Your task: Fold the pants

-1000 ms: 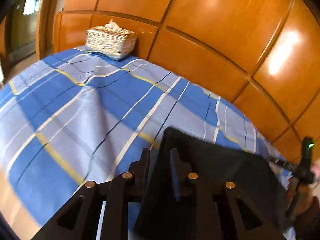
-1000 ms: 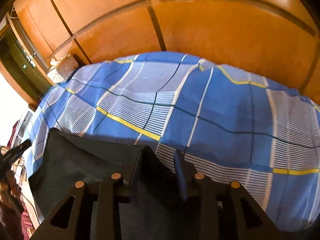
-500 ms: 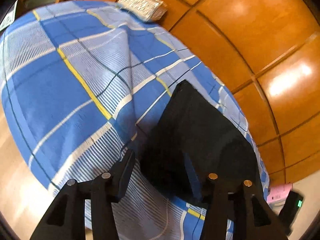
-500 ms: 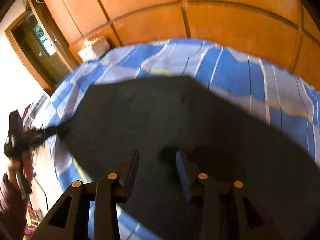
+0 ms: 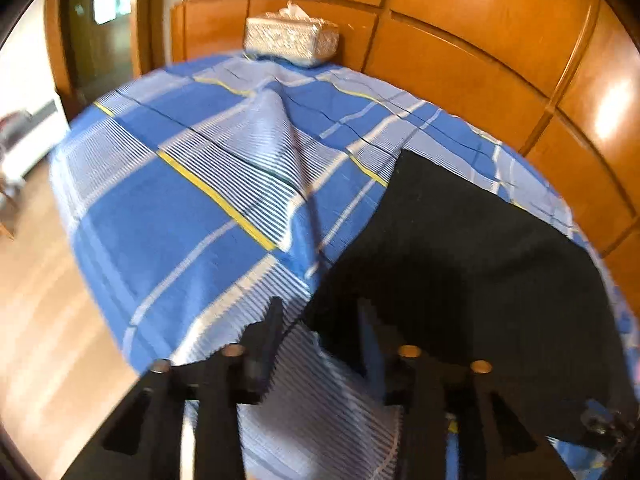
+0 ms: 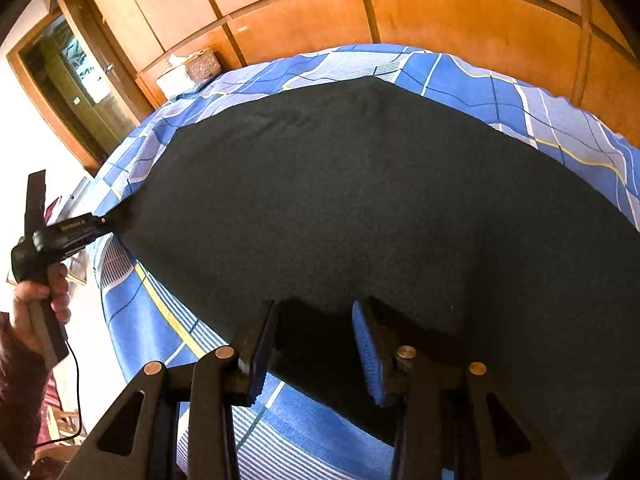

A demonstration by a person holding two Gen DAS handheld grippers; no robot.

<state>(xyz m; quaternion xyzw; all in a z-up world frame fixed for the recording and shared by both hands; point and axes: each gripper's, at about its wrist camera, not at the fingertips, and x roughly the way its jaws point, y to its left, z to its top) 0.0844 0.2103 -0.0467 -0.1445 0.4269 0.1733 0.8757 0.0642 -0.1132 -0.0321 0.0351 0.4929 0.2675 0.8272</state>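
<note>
Black pants [image 6: 360, 208] lie spread flat on the blue plaid bed [image 5: 168, 208], not yet folded. The left gripper [image 5: 320, 320], jaws closing, straddles a corner; the right gripper [image 6: 314, 320] stands open over the near edge.

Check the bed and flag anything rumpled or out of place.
The checked bedsheet has a raised ridge running from the tissue box toward the pants. The pants lie flat; nothing else stands out.

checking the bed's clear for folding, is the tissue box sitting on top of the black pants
No, the tissue box sits at the far edge of the bed by the wooden wall, well apart from the black pants.
</note>
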